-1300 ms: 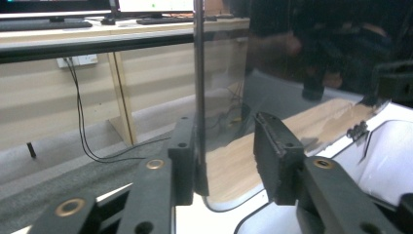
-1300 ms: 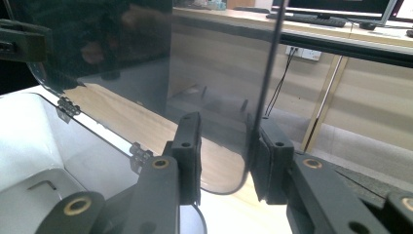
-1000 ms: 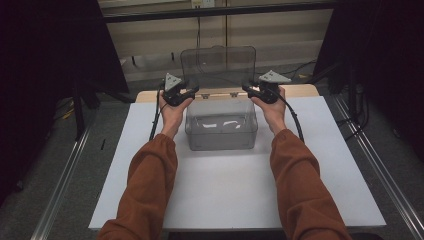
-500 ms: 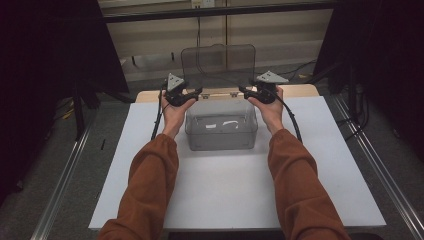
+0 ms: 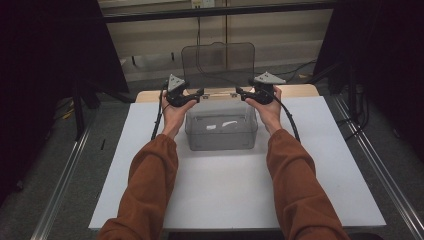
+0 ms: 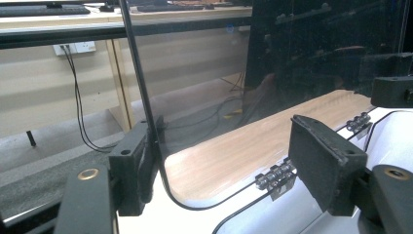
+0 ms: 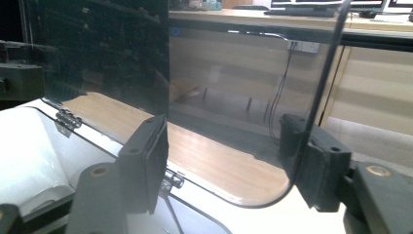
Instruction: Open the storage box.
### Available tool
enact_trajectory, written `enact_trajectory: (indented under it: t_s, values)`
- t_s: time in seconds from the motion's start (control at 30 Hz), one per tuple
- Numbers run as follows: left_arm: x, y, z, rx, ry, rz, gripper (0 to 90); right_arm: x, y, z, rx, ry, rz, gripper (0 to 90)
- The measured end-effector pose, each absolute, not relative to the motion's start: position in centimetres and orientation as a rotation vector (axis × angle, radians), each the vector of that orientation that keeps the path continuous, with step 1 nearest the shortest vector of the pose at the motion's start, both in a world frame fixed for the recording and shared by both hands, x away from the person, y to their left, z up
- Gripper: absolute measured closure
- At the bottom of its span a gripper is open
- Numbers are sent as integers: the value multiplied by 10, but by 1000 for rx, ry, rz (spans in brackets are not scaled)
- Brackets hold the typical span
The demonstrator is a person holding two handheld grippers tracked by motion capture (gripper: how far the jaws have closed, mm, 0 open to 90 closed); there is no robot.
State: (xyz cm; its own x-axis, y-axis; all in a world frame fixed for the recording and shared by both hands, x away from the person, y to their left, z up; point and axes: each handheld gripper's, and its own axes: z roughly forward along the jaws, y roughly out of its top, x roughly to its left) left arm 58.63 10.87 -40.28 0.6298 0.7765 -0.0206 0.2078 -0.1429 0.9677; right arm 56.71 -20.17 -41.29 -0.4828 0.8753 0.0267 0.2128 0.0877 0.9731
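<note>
High view: clear box (image 5: 221,131) w/ lid (image 5: 218,59) upright at far side; left gripper (image 5: 200,93) & right gripper (image 5: 238,91) straddle lid's side edges, jaws just opening, lid between, unclamped.

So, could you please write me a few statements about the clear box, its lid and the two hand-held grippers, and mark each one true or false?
1. The lid of the clear box stands upright on its hinges. True.
2. The left hand-held gripper is clamped shut on the lid. False: its jaws have just been opening, and in the left gripper view the lid edge lies against one pad while the other stands well clear.
3. The right hand-held gripper has its jaws apart on either side of the lid's edge. True.
4. The box sits on a white board. True.
5. The box lies tipped on its side. False: it stands upright.
</note>
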Motion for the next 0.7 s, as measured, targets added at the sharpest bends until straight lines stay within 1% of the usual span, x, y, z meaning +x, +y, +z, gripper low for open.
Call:
enact_trajectory:
  t_s: [0.07,0.43,0.63,0.7]
  values:
    - [587,110,-403,1689,812,601,298,567,-200,-414,1071,1773,1430,314]
    - [587,109,-407,1699,814,584,264,568,-198,-422,1105,1815,1429,259]
    - [590,111,-411,1707,808,569,254,570,-198,-424,1108,1818,1430,259]
    - [591,110,-413,1700,816,556,231,570,-199,-425,1106,1819,1438,261]
